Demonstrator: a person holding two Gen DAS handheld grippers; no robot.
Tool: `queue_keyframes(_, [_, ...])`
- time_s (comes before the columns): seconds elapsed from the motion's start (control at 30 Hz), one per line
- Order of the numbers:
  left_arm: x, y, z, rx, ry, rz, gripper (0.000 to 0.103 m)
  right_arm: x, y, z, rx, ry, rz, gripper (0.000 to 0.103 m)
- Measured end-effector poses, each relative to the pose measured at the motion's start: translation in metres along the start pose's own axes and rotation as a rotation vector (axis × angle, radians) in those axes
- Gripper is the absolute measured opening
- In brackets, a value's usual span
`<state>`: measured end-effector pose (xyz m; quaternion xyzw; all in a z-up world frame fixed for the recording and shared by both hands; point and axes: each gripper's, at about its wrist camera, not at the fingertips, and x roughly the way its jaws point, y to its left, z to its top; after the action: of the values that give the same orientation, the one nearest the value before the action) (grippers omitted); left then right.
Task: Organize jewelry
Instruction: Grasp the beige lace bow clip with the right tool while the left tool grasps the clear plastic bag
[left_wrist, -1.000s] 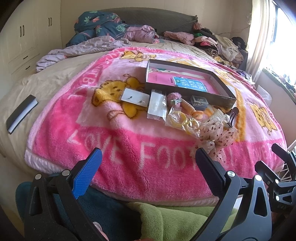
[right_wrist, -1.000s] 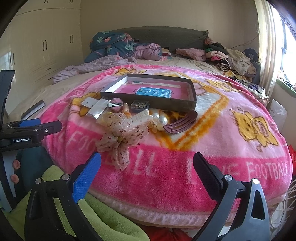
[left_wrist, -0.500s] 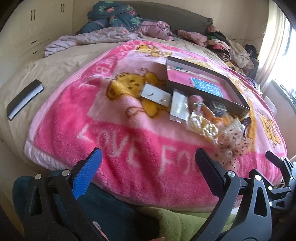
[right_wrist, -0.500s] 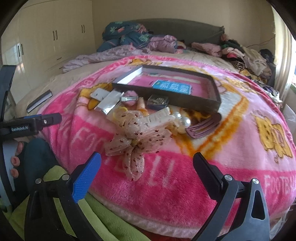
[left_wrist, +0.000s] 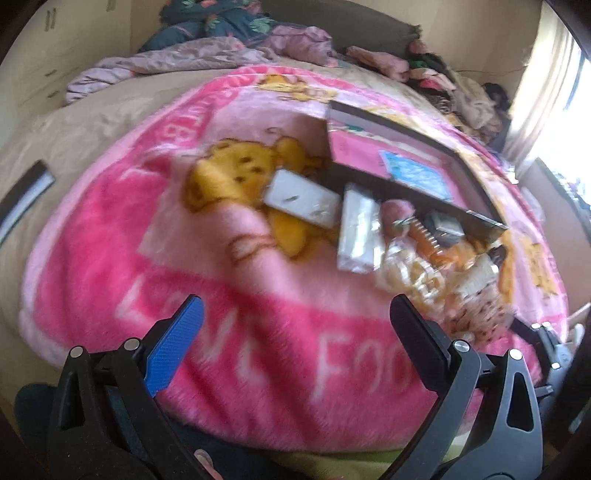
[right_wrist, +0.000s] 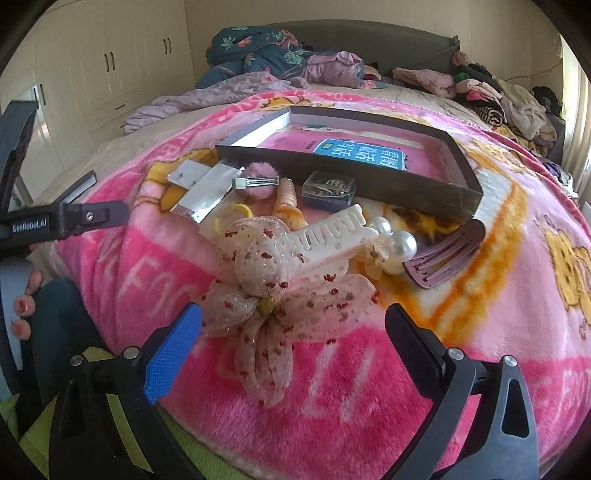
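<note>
On the far left of the right wrist view, the left claw (right_wrist: 92, 216) juts in over the bed edge, held by a hand (right_wrist: 26, 306) with painted nails; in its own blurred view the left claw (left_wrist: 293, 325) stands wide open and empty above the fluffy pink fleece blanket (left_wrist: 240, 332). On that blanket lies a heap of hair jewelry. At its left a shiny clear plastic packet (right_wrist: 207, 197) runs its long axis from near-left to far-right, and beside it sits a pink fuzzy pom-pom clip (right_wrist: 258, 181) whose metal bar lies crosswise. Nearer the camera, a sheer beige speckled fabric bow (right_wrist: 266, 280) spreads gauzy loops, its tail hanging toward the right claw (right_wrist: 293, 334), which is spread open and empty, the bow's tail lying between its fingers. A cream plastic toothed hair clip (right_wrist: 325, 236) rests on the bow, pointing far-right. Next come glossy round pearl beads (right_wrist: 402, 242), then a mauve plastic comb clip (right_wrist: 443, 258) angled toward far-right. Behind the heap sits a shallow dark cardboard box (right_wrist: 369, 173) with a pink bottom, long side crosswise.
</note>
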<state>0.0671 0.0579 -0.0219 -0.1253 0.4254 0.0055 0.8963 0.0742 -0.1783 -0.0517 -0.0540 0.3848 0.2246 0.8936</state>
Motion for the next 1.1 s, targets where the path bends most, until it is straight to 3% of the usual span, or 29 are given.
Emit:
queue_keyframes(0.1, [0.011,-0.007,0.01,0.021,-0.001,-0.028,0.093,0.005,-0.002,0.001,0.008,-0.003,0.001,0.093])
queue_keyframes(0.2, [0.025,-0.011,0.019,0.024,0.017,-0.047,0.092,0.009,-0.006,0.001,0.021,0.005,0.009,0.076])
queue_keyframes(0.23, [0.03,-0.013,0.021,0.023,0.023,-0.057,0.089,0.011,-0.009,0.0,0.028,0.013,0.016,0.075])
queue_keyframes(0.4, [0.053,-0.016,0.031,0.013,0.069,-0.098,0.073,0.012,-0.011,-0.003,0.023,0.002,0.044,0.044])
queue_keyframes(0.5, [0.065,-0.019,0.03,0.01,0.11,-0.131,0.071,0.007,-0.012,-0.002,0.006,-0.02,0.067,0.031])
queue_keyframes(0.57, [0.068,-0.023,0.029,0.018,0.11,-0.134,0.065,0.003,-0.014,-0.003,-0.002,-0.03,0.067,0.027])
queue_keyframes(0.73, [0.072,-0.026,0.031,0.036,0.107,-0.155,0.027,-0.003,-0.026,-0.002,0.027,-0.029,0.077,0.021])
queue_keyframes(1.1, [0.043,-0.03,0.032,0.067,0.037,-0.155,0.015,-0.028,-0.072,0.004,0.112,-0.081,-0.003,0.014])
